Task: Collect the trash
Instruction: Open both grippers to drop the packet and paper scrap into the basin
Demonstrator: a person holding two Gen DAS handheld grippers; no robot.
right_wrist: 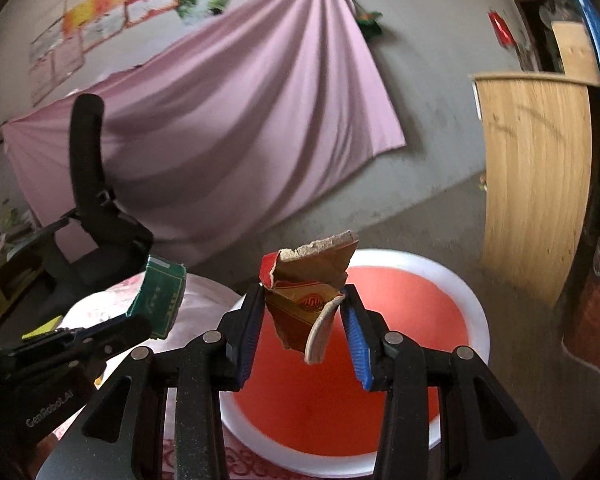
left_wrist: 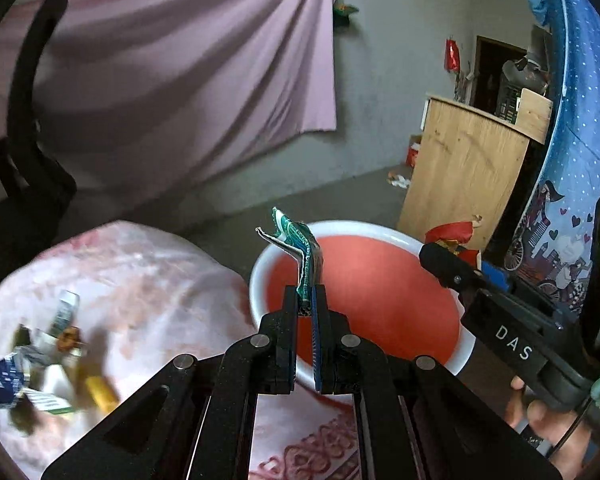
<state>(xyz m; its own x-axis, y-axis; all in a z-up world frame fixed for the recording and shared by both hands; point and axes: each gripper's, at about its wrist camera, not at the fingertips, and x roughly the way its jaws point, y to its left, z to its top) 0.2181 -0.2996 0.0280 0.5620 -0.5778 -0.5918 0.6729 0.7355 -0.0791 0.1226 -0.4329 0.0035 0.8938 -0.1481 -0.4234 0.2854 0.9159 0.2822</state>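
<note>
Two grippers hover at the white-rimmed red basin (right_wrist: pixel 476 320). Left gripper (left_wrist: pixel 309 294) has jaws pressed tight on a flattened green wrapper (left_wrist: pixel 300 248); right gripper (right_wrist: pixel 304 312) pinches a torn red-and-brown carton (right_wrist: pixel 308 280) (crumpled). More litter (left_wrist: pixel 40 372) lies on the pink cloth (left_wrist: pixel 148 280) nearby.

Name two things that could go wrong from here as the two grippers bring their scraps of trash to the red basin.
1. The right gripper holds the torn red-and-brown carton with a curled flap hanging loose; it might snag on a finger at release.
2. The left gripper pinches the flattened green packet near the red basin's rim; dropped here, it might land outside, on the pink cloth.
</note>
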